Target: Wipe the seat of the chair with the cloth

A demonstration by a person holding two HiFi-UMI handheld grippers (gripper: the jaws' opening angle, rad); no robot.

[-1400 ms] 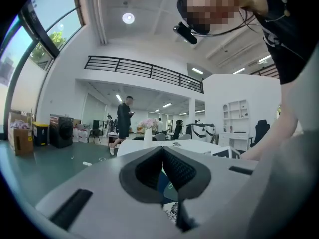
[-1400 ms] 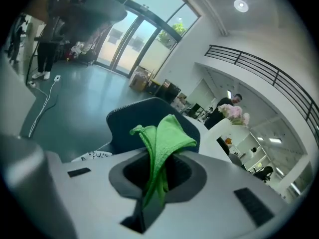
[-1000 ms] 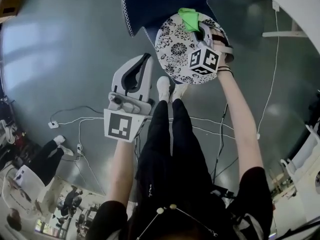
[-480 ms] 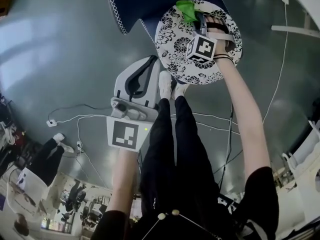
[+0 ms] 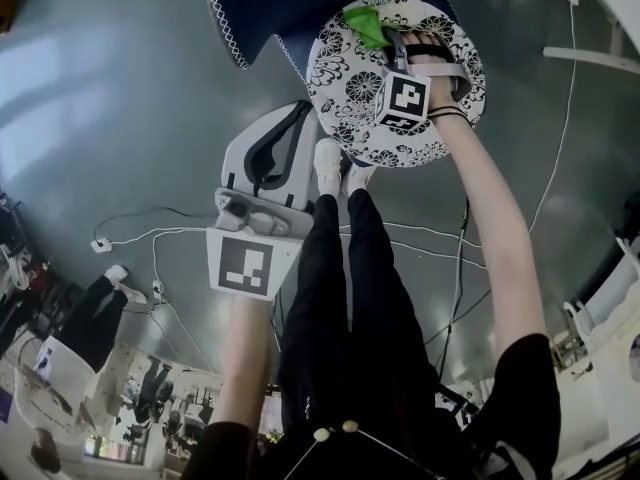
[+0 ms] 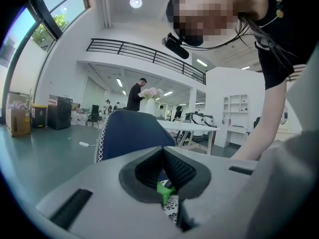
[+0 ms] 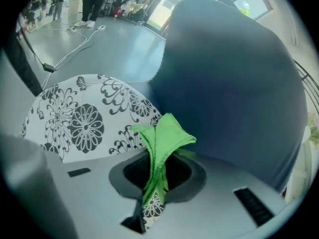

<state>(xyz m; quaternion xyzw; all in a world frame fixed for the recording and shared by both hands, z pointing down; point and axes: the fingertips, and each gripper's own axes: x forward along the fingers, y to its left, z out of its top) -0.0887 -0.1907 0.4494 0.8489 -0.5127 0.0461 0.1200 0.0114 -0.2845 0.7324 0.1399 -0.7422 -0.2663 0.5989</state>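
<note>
Two claws in view, only one working. Your right claw (image 5: pixel 391 50) is clamped on the green cloth (image 7: pixel 164 133). A bunched fold is pinched between its jaws, and the loose end fans out past the tips.

The cloth is at the far side of the round floral seat (image 5: pixel 352 93), close to the dark blue chair back (image 5: pixel 300 3). I can't tell whether it presses on the seat.

Your left claw (image 5: pixel 297 120) is held just beside the seat's left edge, jaws brought together on nothing.

Handling, as judged:
- The cloth is thin, soft and light, so it will fold and trail rather than push flat.
- The hold is on a gathered part, so the free end may flop.
- The seat cover looks like fabric, so expect some drag.
- Lay the loose fold flat on the seat before sweeping.
</note>
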